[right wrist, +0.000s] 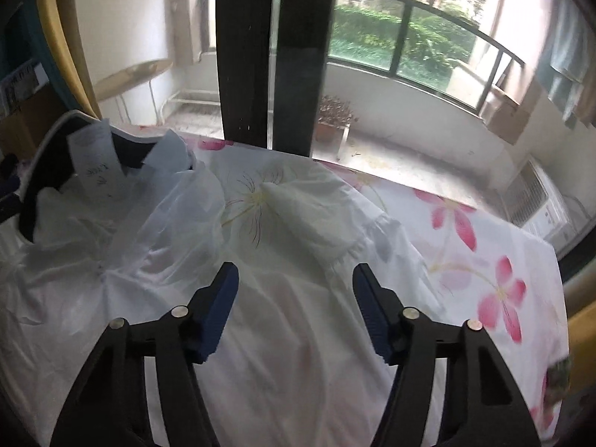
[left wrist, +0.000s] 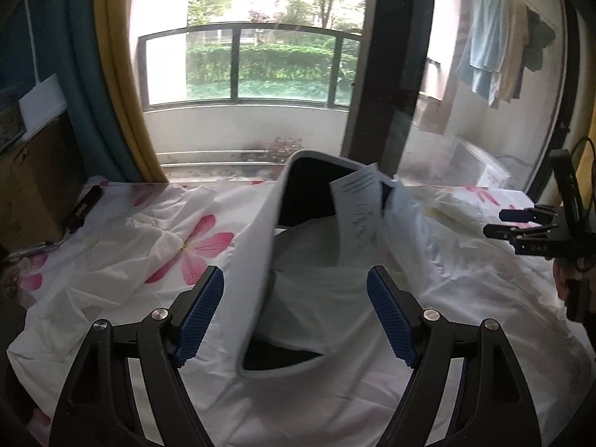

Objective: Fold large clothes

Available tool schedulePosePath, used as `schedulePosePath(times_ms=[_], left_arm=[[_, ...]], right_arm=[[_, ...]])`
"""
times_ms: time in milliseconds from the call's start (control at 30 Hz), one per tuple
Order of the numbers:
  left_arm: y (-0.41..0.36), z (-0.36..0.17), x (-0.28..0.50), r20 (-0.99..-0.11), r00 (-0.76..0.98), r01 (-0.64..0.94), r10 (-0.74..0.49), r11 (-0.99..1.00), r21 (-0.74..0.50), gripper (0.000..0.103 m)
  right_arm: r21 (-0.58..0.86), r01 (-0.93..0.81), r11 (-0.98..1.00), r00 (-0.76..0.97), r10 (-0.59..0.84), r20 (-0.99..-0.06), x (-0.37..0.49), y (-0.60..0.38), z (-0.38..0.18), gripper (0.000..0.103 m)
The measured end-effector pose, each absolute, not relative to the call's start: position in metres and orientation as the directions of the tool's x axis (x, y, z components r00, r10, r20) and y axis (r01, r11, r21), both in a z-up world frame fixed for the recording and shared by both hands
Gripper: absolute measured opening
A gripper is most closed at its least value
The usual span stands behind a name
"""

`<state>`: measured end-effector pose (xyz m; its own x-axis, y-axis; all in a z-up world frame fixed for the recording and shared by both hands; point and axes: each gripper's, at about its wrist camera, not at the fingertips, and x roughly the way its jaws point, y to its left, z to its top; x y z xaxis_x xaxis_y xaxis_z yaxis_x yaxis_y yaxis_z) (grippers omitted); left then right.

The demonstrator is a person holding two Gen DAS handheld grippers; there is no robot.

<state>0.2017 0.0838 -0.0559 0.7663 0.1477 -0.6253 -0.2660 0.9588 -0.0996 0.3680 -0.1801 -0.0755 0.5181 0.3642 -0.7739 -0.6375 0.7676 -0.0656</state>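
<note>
A large white shirt [left wrist: 316, 287] lies on the flower-print sheet, its stiff collar [left wrist: 260, 231] standing up with a dark inner band and a paper tag [left wrist: 357, 208] hanging from it. My left gripper [left wrist: 296, 316] is open, its blue pads on either side of the collar and not touching it. In the right wrist view the shirt [right wrist: 268, 335] spreads under my right gripper [right wrist: 296, 309], which is open and empty above the shirt's body. The collar [right wrist: 48, 171] and the tag [right wrist: 97, 164] are at the far left there. The right gripper also shows in the left wrist view [left wrist: 521, 223].
The flowered sheet [left wrist: 178, 246] covers the bed up to a window sill. A dark door frame [right wrist: 275, 56] stands behind the bed, with a balcony and a potted plant [right wrist: 335, 115] beyond. A cardboard box [left wrist: 33, 171] stands at the left; an air-conditioner unit [right wrist: 540, 205] at the right.
</note>
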Motion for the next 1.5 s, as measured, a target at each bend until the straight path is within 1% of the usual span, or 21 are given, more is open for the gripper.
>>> schedulePosePath(times_ms=[67,233,267,300,333,367,433,467,633,767,833,933,1033,1067,1100,1133,1200,1267,1333,1433,1500], left_arm=[[0.089,-0.061,0.203,-0.633,0.758,-0.282,0.156,0.954,-0.102,0.082],[0.096,-0.070,0.208,-0.652,0.740,-0.303,0.162,0.947,-0.109,0.082],[0.097,-0.071,0.208,-0.655,0.739,-0.303,0.161,0.947,-0.109,0.082],[0.097,-0.072,0.209,-0.657,0.737,-0.302,0.160,0.947,-0.109,0.082],[0.098,-0.073,0.210,-0.659,0.735,-0.302,0.158,0.947,-0.109,0.082],[0.098,-0.074,0.211,-0.664,0.731,-0.300,0.154,0.947,-0.110,0.082],[0.096,-0.072,0.210,-0.665,0.732,-0.293,0.149,0.950,-0.109,0.082],[0.095,-0.070,0.209,-0.662,0.734,-0.290,0.150,0.951,-0.105,0.082],[0.093,-0.063,0.203,-0.661,0.737,-0.278,0.138,0.954,-0.111,0.082],[0.098,-0.062,0.197,-0.676,0.722,-0.270,0.146,0.960,-0.080,0.082],[0.102,-0.063,0.197,-0.687,0.710,-0.266,0.157,0.963,-0.055,0.082],[0.108,-0.070,0.201,-0.726,0.670,-0.244,0.154,0.969,-0.019,0.082],[0.117,-0.075,0.203,-0.743,0.654,-0.233,0.141,0.972,-0.020,0.082],[0.119,-0.078,0.206,-0.749,0.648,-0.226,0.142,0.974,-0.011,0.080],[0.121,-0.081,0.209,-0.753,0.641,-0.219,0.144,0.976,0.001,0.070],[0.123,-0.084,0.213,-0.763,0.630,-0.210,0.147,0.978,0.015,0.057],[0.126,-0.092,0.224,-0.776,0.616,-0.183,0.135,0.983,0.026,0.050],[0.132,-0.098,0.236,-0.780,0.612,-0.167,0.133,0.985,0.037,0.039],[0.136,-0.101,0.247,-0.778,0.611,-0.167,0.149,0.984,0.058,0.026],[0.142,-0.098,0.261,-0.760,0.629,-0.168,0.163,0.983,0.071,0.018],[0.143,-0.095,0.271,-0.742,0.648,-0.163,0.171,0.983,0.084,0.018]], right_arm=[[-0.067,-0.641,0.765,0.511,0.359,-0.781,0.379,-0.173,-0.080,0.060],[-0.060,-0.632,0.772,0.492,0.340,-0.802,0.406,-0.167,-0.089,0.058],[-0.059,-0.632,0.773,0.487,0.336,-0.806,0.409,-0.167,-0.091,0.057],[-0.058,-0.633,0.772,0.481,0.333,-0.811,0.411,-0.167,-0.095,0.053],[-0.056,-0.637,0.769,0.473,0.333,-0.816,0.414,-0.167,-0.099,0.042],[-0.046,-0.641,0.766,0.465,0.340,-0.817,0.416,-0.168,-0.102,0.035],[-0.051,-0.633,0.772,0.485,0.344,-0.804,0.418,-0.176,-0.101,0.007],[-0.043,-0.630,0.776,0.486,0.351,-0.801,0.419,-0.180,-0.099,0.003],[-0.061,-0.616,0.786,0.551,0.374,-0.746,0.410,-0.195,-0.074,0.003],[-0.063,-0.602,0.796,0.596,0.395,-0.699,0.394,-0.205,-0.045,0.003],[-0.064,-0.602,0.796,0.607,0.405,-0.683,0.386,-0.205,-0.035,0.003],[-0.054,-0.604,0.795,0.618,0.424,-0.662,0.372,-0.207,-0.020,0.003],[-0.038,-0.606,0.794,0.620,0.442,-0.648,0.358,-0.209,-0.012,0.003],[-0.031,-0.607,0.794,0.620,0.448,-0.644,0.355,-0.209,-0.012,0.003],[-0.023,-0.607,0.794,0.619,0.454,-0.641,0.351,-0.213,-0.010,0.003],[-0.016,-0.606,0.795,0.619,0.458,-0.638,0.346,-0.215,-0.010,0.003],[-0.005,-0.603,0.798,0.618,0.463,-0.635,0.339,-0.219,-0.009,0.003],[0.010,-0.601,0.799,0.614,0.470,-0.635,0.331,-0.222,-0.010,0.003],[0.022,-0.604,0.797,0.606,0.478,-0.636,0.326,-0.222,-0.012,0.003],[0.031,-0.611,0.791,0.598,0.487,-0.636,0.315,-0.223,-0.012,0.003],[0.032,-0.622,0.782,0.593,0.497,-0.633,0.308,-0.225,-0.009,0.003]])
